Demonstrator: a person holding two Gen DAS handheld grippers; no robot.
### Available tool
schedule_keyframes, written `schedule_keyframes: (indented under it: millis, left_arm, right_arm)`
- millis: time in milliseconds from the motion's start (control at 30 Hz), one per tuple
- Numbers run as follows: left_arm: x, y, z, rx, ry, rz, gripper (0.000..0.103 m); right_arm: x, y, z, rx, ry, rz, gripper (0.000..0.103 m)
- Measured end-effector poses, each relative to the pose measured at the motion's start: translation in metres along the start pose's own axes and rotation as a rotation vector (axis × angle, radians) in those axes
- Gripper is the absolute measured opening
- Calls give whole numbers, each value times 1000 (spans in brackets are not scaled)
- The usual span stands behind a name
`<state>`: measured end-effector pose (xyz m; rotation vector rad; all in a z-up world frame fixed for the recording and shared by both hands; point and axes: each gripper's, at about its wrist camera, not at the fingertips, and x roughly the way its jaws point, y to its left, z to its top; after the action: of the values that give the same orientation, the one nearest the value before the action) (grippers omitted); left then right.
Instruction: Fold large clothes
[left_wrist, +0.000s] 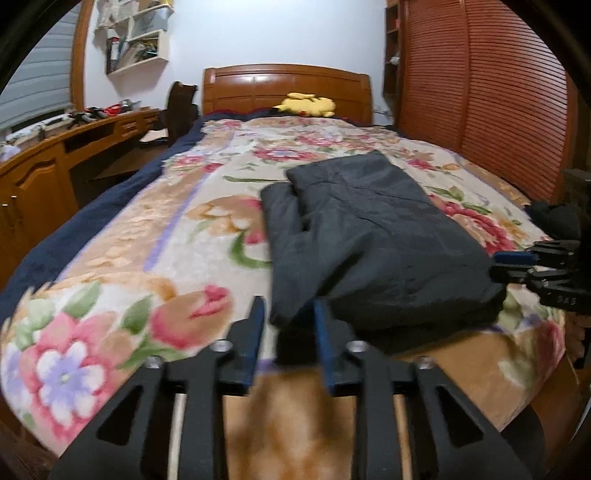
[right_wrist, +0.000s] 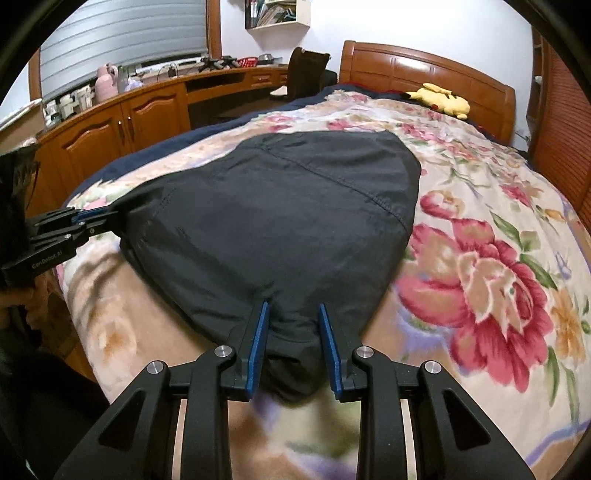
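A dark grey folded garment (left_wrist: 373, 236) lies on the floral bedspread (left_wrist: 155, 236) near the foot of the bed; it also fills the middle of the right wrist view (right_wrist: 280, 214). My left gripper (left_wrist: 288, 310) is open, its fingers astride the garment's near left corner. My right gripper (right_wrist: 291, 314) is open with the garment's near edge bunched between its fingers. Each gripper shows in the other's view, the right one (left_wrist: 517, 264) at the garment's right edge, the left one (right_wrist: 96, 221) at its left edge.
A yellow plush toy (left_wrist: 306, 105) lies by the wooden headboard (left_wrist: 284, 85). A wooden desk and cabinets (right_wrist: 122, 122) run along the left of the bed. A slatted wooden wardrobe (left_wrist: 480, 103) stands on the right. A dark chair (right_wrist: 306, 70) is at the desk.
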<state>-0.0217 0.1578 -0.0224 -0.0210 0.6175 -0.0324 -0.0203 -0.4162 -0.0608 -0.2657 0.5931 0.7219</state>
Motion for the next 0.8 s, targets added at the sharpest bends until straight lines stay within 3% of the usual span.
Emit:
schedule_keyframes:
  millis: [167, 233, 300, 600, 800]
  left_arm:
    - [-17, 21, -3, -37, 8, -13, 50]
    - [-21, 26, -5, -44, 12, -29, 63]
    - [-19, 26, -8, -25, 21, -53, 76]
    - [4, 20, -16, 35, 82, 0, 76]
    - [17, 19, -18, 33, 95, -10, 76]
  right_arm:
    - [-18, -9, 4, -47, -69, -50, 34]
    - [-22, -17, 9, -50, -101, -60, 41]
    - [-21, -26, 14, -41, -113, -66, 60]
    - [30, -55, 42, 6, -65, -66, 70]
    - [63, -72, 66, 37, -56, -70, 78]
